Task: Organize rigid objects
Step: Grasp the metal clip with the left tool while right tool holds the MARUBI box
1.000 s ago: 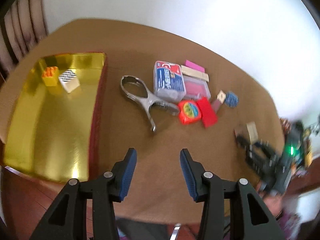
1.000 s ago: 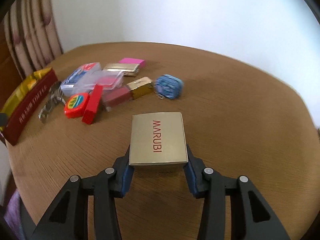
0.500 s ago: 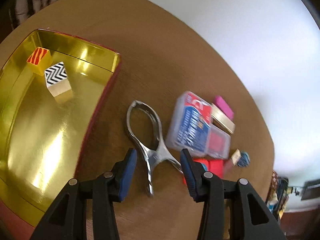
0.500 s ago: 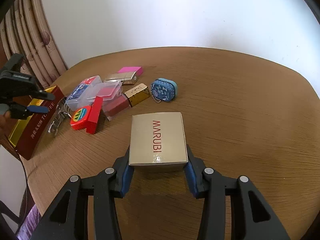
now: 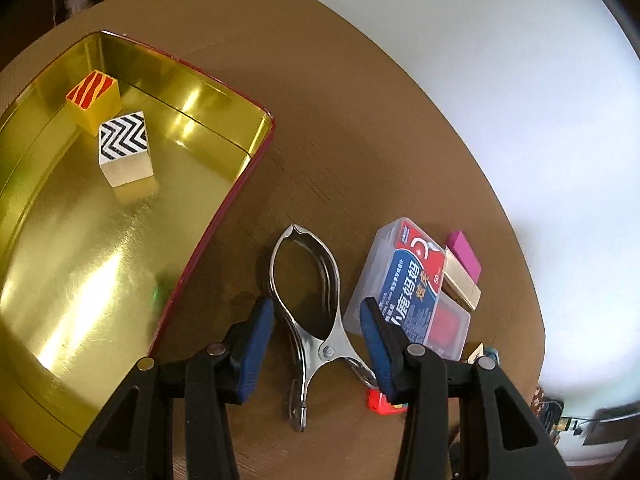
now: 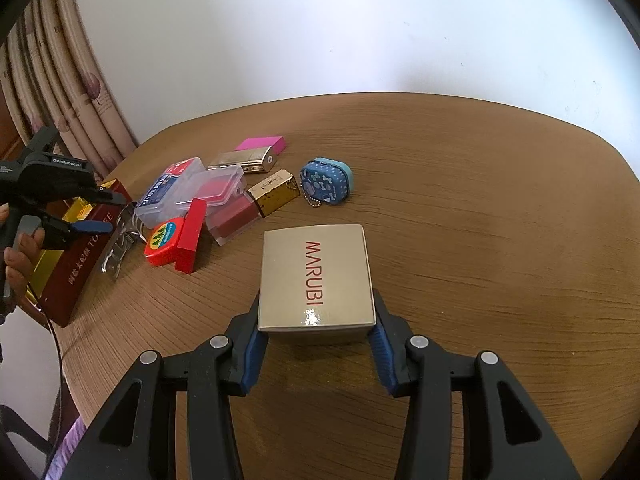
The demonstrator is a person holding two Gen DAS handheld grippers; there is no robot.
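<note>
Left wrist view: the left hand-held gripper (image 5: 316, 340) sits at the bottom centre of the frame, its blue pads spread apart on either side of the metal clamp (image 5: 310, 304) that lies on the brown desk (image 5: 360, 120); the pads do not touch it. Left of it, filling the left half of the frame, is the gold tray (image 5: 224, 184) with a red outer wall. In its upper left corner stand an orange-striped block (image 5: 94, 98) and a black-and-white zigzag block (image 5: 124, 150), just beside each other. Right of the clamp lie a clear plastic case (image 5: 404, 284), a gold lighter (image 5: 460, 280) and a pink block (image 5: 466, 254).

Right wrist view: the right hand-held gripper (image 6: 316, 340), at lower centre, pinches the gold MARUBI box (image 6: 316, 276) by its two sides, the box resting on the desk. In the left middle of the frame lie a red tape measure (image 6: 166, 242), a red block (image 6: 192, 236) and a blue pouch (image 6: 326, 184).
</note>
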